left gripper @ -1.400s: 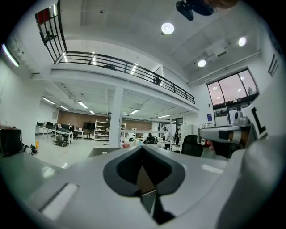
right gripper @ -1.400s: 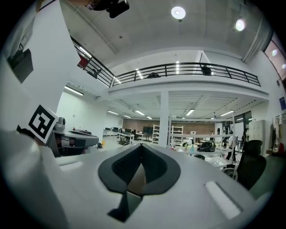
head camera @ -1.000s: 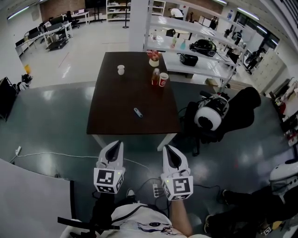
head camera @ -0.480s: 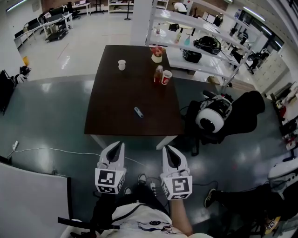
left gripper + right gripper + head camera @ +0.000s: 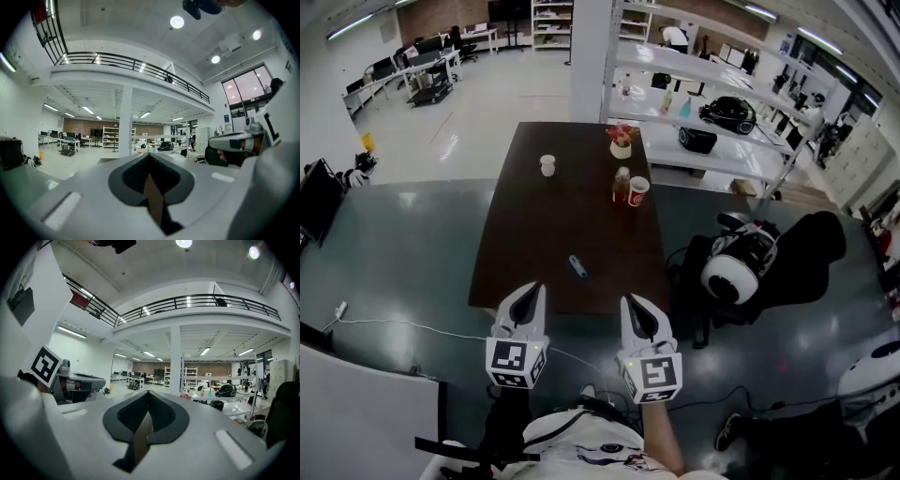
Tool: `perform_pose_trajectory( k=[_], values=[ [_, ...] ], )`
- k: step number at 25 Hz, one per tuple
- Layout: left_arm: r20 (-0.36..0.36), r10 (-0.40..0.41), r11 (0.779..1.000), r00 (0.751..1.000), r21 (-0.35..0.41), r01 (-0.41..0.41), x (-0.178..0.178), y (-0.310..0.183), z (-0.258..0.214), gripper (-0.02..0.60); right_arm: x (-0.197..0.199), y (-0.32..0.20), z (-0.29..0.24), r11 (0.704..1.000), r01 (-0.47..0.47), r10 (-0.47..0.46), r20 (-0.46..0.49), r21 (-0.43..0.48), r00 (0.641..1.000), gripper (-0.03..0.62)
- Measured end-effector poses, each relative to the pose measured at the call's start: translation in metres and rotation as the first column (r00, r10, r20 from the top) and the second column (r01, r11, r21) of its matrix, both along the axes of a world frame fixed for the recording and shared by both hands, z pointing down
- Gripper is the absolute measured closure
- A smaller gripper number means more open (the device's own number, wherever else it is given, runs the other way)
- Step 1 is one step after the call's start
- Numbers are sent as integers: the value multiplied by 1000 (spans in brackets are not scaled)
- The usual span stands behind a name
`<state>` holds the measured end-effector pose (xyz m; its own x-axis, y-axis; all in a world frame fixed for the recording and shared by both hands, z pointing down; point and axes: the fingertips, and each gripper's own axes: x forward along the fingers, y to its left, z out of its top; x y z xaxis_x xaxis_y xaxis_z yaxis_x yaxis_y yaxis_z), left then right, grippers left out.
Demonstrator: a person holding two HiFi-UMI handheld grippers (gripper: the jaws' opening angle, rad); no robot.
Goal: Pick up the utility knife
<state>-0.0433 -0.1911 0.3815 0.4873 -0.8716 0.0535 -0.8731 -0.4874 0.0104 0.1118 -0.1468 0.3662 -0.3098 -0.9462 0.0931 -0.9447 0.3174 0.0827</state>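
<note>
Left gripper (image 5: 532,292) and right gripper (image 5: 630,305), both pressed together and empty, have drawn up to the table's (image 5: 534,225) near edge, bringing the knife (image 5: 578,266) closer.

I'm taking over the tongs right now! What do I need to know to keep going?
Left tongs: shut, holding nothing, by the table's near edge.
Right tongs: shut, holding nothing, beside the left ones.
Utility knife: lying flat on the dark table, a little ahead of both tongs, untouched.
Farther back: a white cup, a bottle and a red cup, all well away from the knife.
Done: nothing picked up yet.
Left to do: probably open one pair of tongs, reach to the knife, close on it and lift.
</note>
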Motion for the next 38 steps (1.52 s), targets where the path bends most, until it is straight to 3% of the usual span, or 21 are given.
perform_pose_trajectory(
  k=[7,16,25,31,38],
  values=[
    [19,-23,1000,1000,-14,24,21,-27,5,583,21,-30,13,999,7,-6,21,-52,1000,592],
    [36,-54,997,998,-58,56,11,-69,19,583,17,-74,28,996,24,-21,39,-89,999,592],
    [7,15,995,1000,-95,-14,5,-153,24,583,-4,-144,25,995,-6,8,22,-98,1000,592],
    [6,54,987,998,-153,-53,-14,-190,46,583,-28,-187,34,993,-26,30,30,-117,999,592],
    [20,88,956,996,-283,-78,-27,-210,94,583,-41,-200,76,968,-39,44,17,-246,999,592]
  ],
)
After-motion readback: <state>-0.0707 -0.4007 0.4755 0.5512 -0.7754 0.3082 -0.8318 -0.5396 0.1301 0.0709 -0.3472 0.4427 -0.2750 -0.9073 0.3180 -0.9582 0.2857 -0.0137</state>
